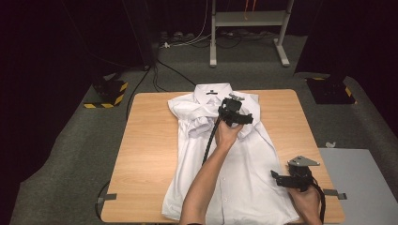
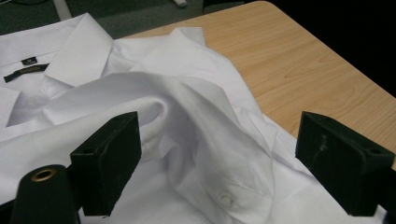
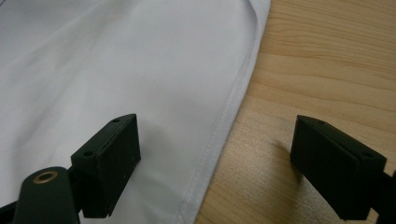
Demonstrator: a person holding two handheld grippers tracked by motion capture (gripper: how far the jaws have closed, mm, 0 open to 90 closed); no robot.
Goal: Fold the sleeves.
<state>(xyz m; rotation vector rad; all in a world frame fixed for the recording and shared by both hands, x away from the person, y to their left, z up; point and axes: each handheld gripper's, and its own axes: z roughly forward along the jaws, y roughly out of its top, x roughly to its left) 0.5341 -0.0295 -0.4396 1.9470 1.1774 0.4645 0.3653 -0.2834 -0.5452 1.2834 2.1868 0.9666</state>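
The white shirt is lying flat on the tabletop, and one sleeve is being folded across the chest at the frame's centre. The left gripper is being held above it, fingers apart and empty. The right gripper, fingers also apart, is being kept at the lower-right hem; most folding is remaining.

This looks like a lab or a test room, not a home. The walls are hung with dark black curtains. The floor is grey carpet with cables running across it. Black stands with yellow and black stripes sit on the floor by the table's far corners. A plain wooden table stands in the middle, and a grey metal frame stands at the back
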